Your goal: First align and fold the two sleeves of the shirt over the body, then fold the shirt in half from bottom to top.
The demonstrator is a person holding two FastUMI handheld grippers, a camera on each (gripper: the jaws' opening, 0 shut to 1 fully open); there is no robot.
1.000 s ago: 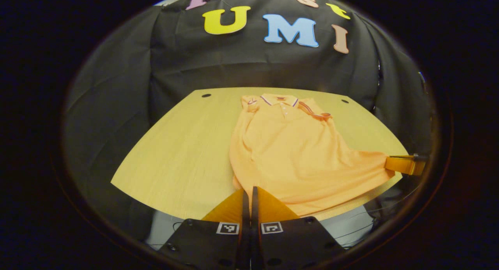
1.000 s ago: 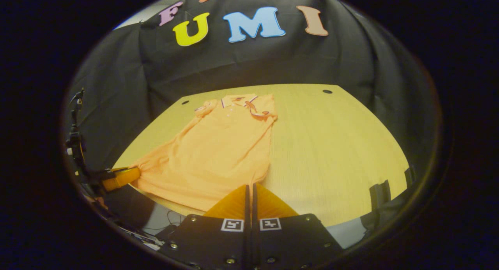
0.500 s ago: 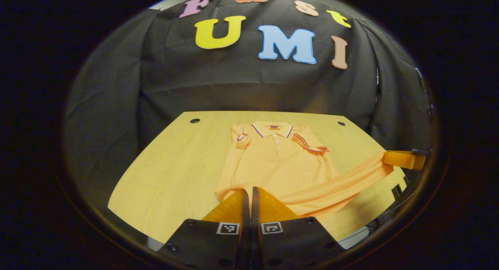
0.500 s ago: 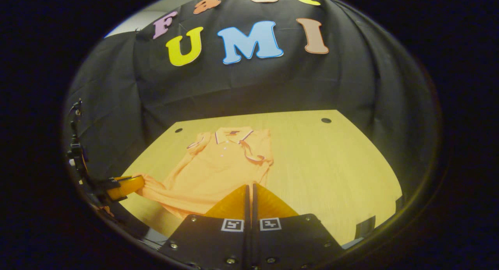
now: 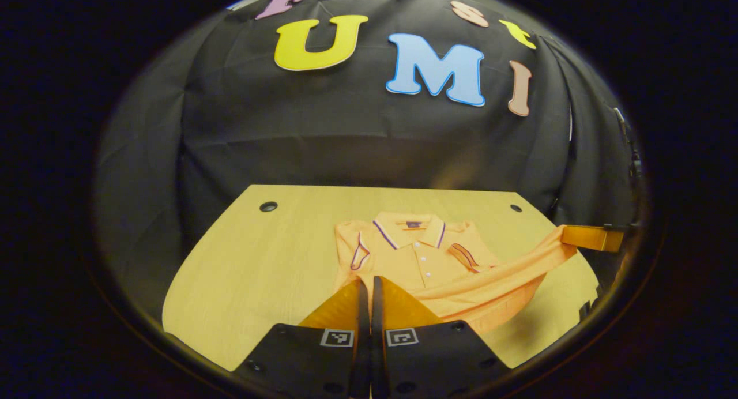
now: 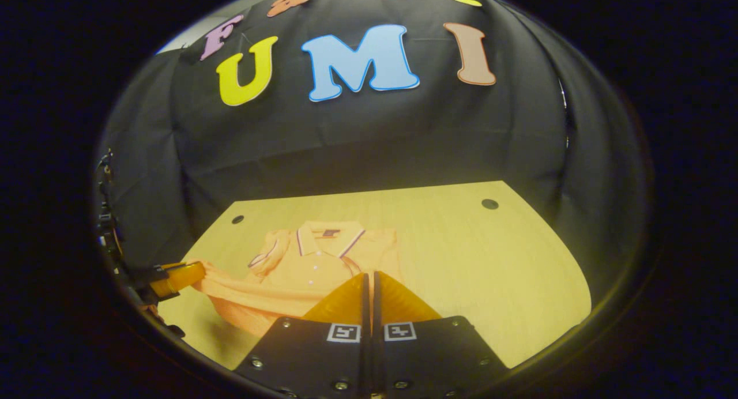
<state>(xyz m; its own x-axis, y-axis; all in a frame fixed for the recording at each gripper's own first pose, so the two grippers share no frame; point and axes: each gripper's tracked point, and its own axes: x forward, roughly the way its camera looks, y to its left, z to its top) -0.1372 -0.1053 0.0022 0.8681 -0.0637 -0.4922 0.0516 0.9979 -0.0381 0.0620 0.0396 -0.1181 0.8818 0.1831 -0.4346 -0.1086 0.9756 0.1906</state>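
Observation:
An orange polo shirt (image 5: 415,258) lies on the yellow table (image 5: 248,260), collar (image 5: 409,230) toward the far wall, both sleeves folded onto the chest. Its bottom hem (image 5: 490,283) is lifted off the table and stretched taut between the two grippers, hanging over the shirt's lower body. My left gripper (image 5: 366,281) is shut on one hem corner. The right gripper (image 5: 594,237) shows at the right edge, pinching the other corner. In the right gripper view my right gripper (image 6: 369,275) is shut on the hem over the shirt (image 6: 311,260), and the left gripper (image 6: 176,277) shows at the far left.
The table has two small round holes (image 5: 268,206) (image 5: 515,208) near its far corners. Bare wood (image 6: 473,255) lies to the shirt's right in the right gripper view. The black cloth wall (image 5: 369,139) stands just behind the table.
Both grippers have carried the hem from the table's near edge up and forward toward the collar. The shirt's lower half has lifted and now drapes over its body.

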